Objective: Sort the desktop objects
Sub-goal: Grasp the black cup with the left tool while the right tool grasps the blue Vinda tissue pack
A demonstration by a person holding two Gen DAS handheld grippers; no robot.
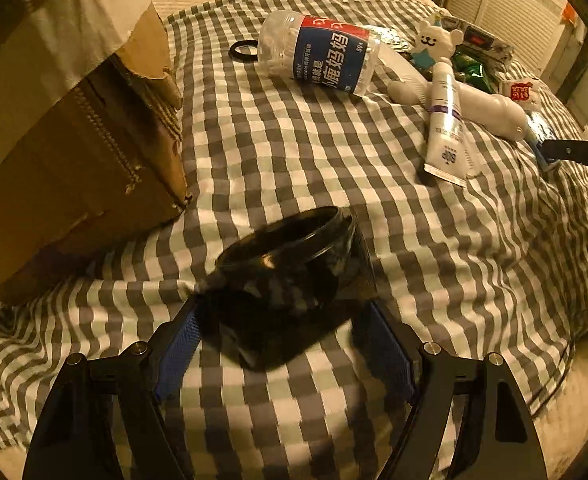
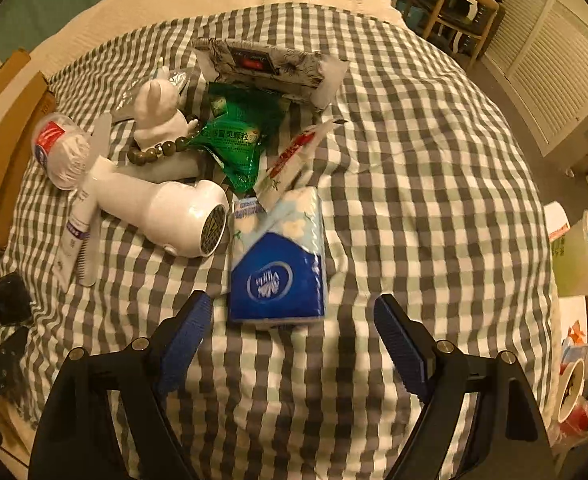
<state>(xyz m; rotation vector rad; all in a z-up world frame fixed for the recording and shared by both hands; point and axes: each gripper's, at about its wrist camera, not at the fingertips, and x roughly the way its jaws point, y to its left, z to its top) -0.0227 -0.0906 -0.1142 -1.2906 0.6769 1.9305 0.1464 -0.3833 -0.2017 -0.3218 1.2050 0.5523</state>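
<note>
A black round jar (image 1: pixel 285 276) lies tilted on the checked cloth (image 1: pixel 294 152), right between the fingers of my left gripper (image 1: pixel 285 306). The jaws stand wide and the blue pads (image 1: pixel 179 354) do not press on it. In the right wrist view a blue and white tissue pack (image 2: pixel 277 256) lies flat on the cloth (image 2: pixel 414 184), its near end between the tips of my right gripper (image 2: pixel 291 302), which is open with gaps on both sides.
A cardboard box (image 1: pixel 73 140) stands at the left. Behind lie a clear labelled jar (image 1: pixel 318 54), a black ring (image 1: pixel 243 49), a tube (image 1: pixel 446 128), a white handheld device (image 2: pixel 165 208), a green packet (image 2: pixel 233 140) and figurines. A drink cup (image 2: pixel 582 256) stands off the right edge.
</note>
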